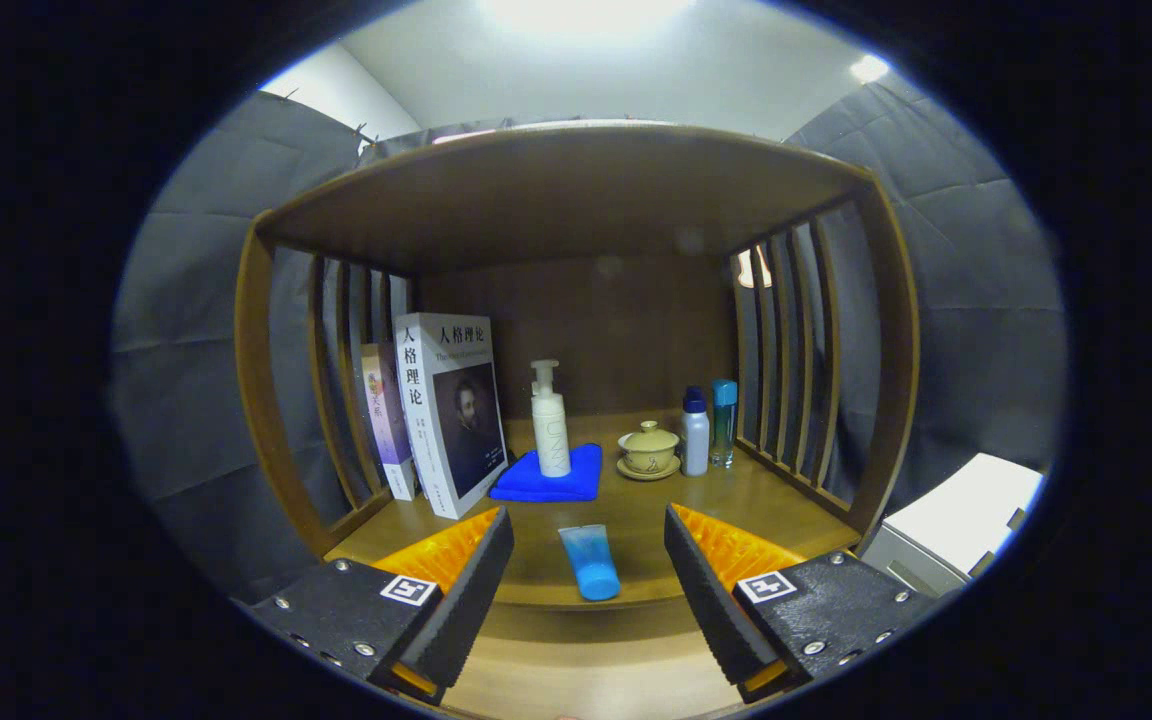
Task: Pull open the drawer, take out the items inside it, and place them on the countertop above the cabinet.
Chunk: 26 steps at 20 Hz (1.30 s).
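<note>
Fingers point(476, 580) of my gripper point(588, 585) sit nearest, spread wide and holding nothing, with the blue tube point(589, 562) lying flat on the countertop point(636, 520) between them, cap end toward me near the front edge. Below that edge I see a plain wood surface; whether it is the drawer I cannot tell.

Largest ahead is the cabinet point(576, 190) with its slatted sides. Two books point(451, 410) stand upright at the left. A blue cloth point(551, 475) lies beyond the tube, a white pump bottle point(549, 425) upright on it. To the right come a lidded cup point(650, 448) on its saucer and two small bottles point(708, 428) just beside it.

I judge the tube light, soft-walled and a bit slick, so it would squash under a hard squeeze. I would take it across the body near the stiffer cap, lightly.
</note>
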### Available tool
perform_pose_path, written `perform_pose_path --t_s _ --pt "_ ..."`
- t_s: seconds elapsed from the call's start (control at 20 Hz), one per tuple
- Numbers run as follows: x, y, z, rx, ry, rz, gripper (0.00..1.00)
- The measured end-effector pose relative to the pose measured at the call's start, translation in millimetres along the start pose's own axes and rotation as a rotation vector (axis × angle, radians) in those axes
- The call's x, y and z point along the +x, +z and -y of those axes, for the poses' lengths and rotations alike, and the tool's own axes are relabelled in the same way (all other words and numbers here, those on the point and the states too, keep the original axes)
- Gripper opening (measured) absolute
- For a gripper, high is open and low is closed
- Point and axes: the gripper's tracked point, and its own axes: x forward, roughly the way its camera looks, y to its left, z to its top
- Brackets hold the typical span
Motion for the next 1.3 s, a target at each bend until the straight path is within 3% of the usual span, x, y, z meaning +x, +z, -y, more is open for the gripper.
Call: perform_pose_path --t_s 0.25,0.6,1.05,1.3 --pt "-50.0 -3.4 -8.3 -0.060 0.000 0.071 0.93" --pt "-104.2 -45.0 -12.9 -0.122 -0.009 0.059 0.94" --pt "-138.5 -111.1 -9.1 -0.058 -0.009 -0.011 0.94" --pt "-144.1 -139.9 -10.5 -0.085 0.019 -0.056 0.94"
